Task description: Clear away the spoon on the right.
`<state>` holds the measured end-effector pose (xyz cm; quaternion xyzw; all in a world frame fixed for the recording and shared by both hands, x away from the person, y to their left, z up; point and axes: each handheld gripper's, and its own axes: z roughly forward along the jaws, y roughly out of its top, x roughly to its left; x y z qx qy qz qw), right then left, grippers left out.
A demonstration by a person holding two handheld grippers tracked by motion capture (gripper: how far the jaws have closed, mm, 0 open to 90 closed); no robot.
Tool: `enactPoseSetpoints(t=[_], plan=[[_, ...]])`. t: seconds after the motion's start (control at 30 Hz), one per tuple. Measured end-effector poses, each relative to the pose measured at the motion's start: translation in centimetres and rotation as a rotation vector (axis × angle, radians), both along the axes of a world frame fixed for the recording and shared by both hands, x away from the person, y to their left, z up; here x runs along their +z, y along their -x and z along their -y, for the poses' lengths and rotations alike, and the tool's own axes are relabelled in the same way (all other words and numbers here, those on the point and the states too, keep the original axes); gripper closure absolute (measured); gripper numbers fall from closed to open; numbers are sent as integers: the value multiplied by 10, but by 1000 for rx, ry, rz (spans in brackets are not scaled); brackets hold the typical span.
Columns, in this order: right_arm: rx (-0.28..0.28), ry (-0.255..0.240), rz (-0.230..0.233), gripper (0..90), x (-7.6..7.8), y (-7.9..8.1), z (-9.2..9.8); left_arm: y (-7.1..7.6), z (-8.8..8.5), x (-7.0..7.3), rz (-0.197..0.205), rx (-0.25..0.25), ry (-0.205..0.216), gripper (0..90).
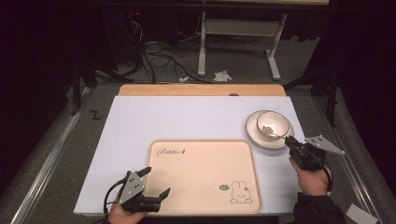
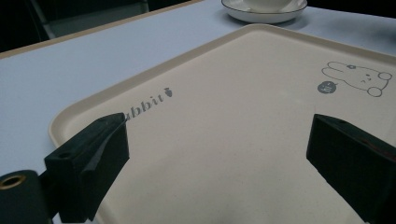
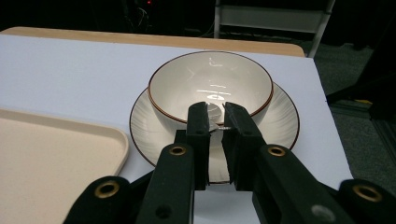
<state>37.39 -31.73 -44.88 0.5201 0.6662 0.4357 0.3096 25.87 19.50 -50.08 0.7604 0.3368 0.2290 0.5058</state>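
Evidently the right gripper (image 3: 215,122) is clamped on the thin metal spoon handle (image 1: 276,135) whose bowl rests inside the white brown-rimmed ceramic bowl (image 3: 210,88), stacked on a white saucer (image 3: 280,123) just beside the cream rectangular plastic tray (image 1: 205,173), probably to lift it. The left gripper (image 1: 156,182) hovers at the tray's near left corner, jaws apart, likely waiting.

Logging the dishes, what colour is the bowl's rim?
A thin brown line on the cream bowl, clearest in the right gripper view.

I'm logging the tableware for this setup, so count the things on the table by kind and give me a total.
Tray: 1
Plate: 1
Bowl: 1
Spoon: 1, held in the right gripper
Total: 4
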Motion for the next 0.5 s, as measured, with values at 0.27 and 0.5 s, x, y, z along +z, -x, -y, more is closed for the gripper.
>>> enactPoseSetpoints(t=[0.27,0.5], plan=[[1,20,-6,831,0,-1,1,-1,1,0,0,-2,-8,65],[5,39,0,831,1,0,0,-1,1,0,0,-3,-8,65]])
